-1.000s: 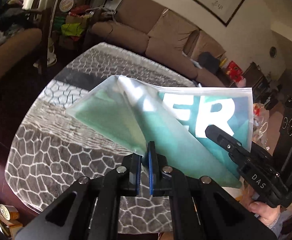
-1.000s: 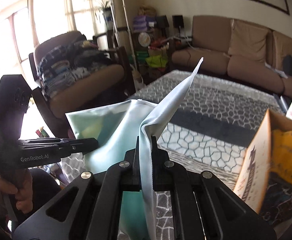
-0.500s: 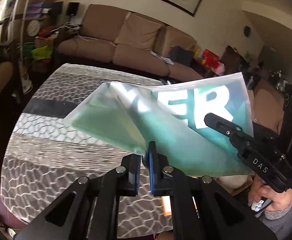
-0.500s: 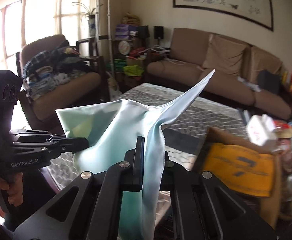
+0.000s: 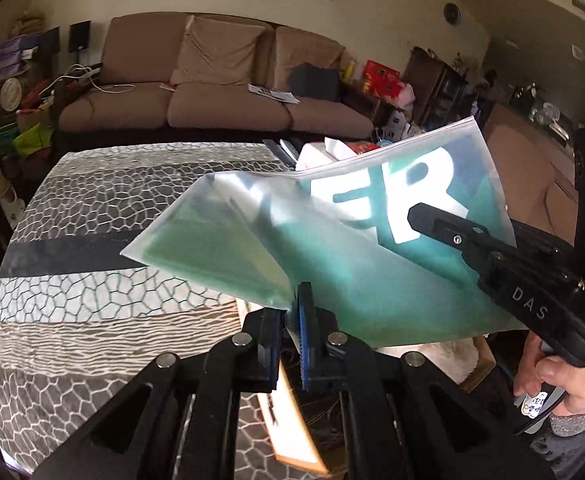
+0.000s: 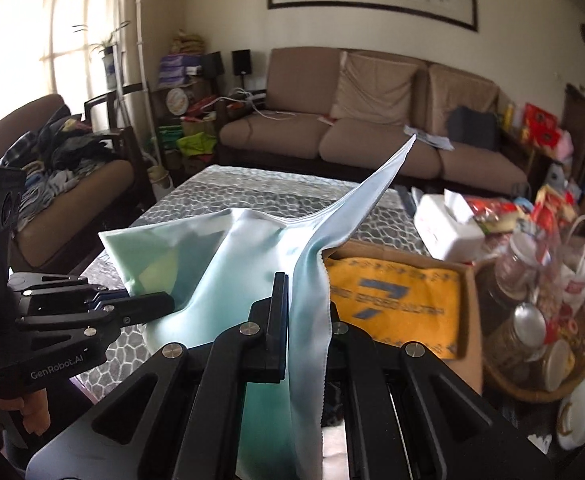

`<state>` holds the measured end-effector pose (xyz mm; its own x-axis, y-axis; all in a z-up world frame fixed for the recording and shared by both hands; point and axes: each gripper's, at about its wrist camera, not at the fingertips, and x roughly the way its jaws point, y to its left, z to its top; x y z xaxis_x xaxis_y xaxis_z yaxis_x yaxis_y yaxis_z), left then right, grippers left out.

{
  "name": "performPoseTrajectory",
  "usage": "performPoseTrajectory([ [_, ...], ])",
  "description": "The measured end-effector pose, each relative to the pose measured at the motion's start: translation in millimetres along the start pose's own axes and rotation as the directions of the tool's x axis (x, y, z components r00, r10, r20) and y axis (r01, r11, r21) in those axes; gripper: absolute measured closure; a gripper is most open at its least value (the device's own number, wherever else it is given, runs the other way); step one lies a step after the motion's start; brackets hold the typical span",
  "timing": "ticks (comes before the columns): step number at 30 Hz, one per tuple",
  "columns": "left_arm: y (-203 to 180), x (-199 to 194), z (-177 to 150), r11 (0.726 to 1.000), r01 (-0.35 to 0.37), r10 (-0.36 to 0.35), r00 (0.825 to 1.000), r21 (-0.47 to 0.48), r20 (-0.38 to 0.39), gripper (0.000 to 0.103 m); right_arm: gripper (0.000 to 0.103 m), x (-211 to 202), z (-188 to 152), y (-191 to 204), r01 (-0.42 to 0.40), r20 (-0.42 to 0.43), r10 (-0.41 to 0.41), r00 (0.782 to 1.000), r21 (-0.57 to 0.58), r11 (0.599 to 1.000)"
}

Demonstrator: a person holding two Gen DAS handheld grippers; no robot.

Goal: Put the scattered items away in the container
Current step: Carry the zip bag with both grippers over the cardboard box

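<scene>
A teal plastic bag (image 5: pixel 332 248) with white letters hangs in the air between both grippers, above the patterned table. My left gripper (image 5: pixel 292 320) is shut on its lower edge. My right gripper (image 6: pixel 304 304) is shut on another edge of the bag (image 6: pixel 228 264); it shows in the left wrist view (image 5: pixel 424 216) at the bag's right side. The left gripper shows in the right wrist view (image 6: pixel 156 302). A cardboard box (image 6: pixel 470 300) holding a yellow cloth (image 6: pixel 396 300) sits just right of the bag; its flap (image 5: pixel 292 420) shows under my left gripper.
The table (image 5: pixel 92 240) has a grey hexagon-patterned cover. A white tissue box (image 6: pixel 444 228), snack packs and a basket of jars (image 6: pixel 532 340) stand at the right. A brown sofa (image 6: pixel 372 128) is behind, an armchair (image 6: pixel 64 184) with clothes at left.
Both grippers have carried the bag to the right, from over the table toward the cardboard box, which now sits close beneath the bag's right side. Both stay shut on it.
</scene>
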<state>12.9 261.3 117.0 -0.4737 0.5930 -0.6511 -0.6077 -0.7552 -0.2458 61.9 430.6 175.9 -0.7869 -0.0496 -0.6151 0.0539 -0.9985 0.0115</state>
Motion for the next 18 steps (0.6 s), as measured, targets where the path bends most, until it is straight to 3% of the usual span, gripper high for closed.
performPoseTrajectory([
  [9,-20.5,47.4,20.2,0.999,0.005,-0.003,0.998,0.031,-0.067,0.096,0.098,30.1,4.0,-82.7,-0.113,-0.075,0.125,0.989,0.15,0.982],
  [18,-40.9,82.6,31.9,0.997,-0.033,0.041,0.993,0.073,-0.112,0.095,0.098,69.6,3.6,-137.2,-0.154,-0.1,0.177,0.979,0.209,0.966],
])
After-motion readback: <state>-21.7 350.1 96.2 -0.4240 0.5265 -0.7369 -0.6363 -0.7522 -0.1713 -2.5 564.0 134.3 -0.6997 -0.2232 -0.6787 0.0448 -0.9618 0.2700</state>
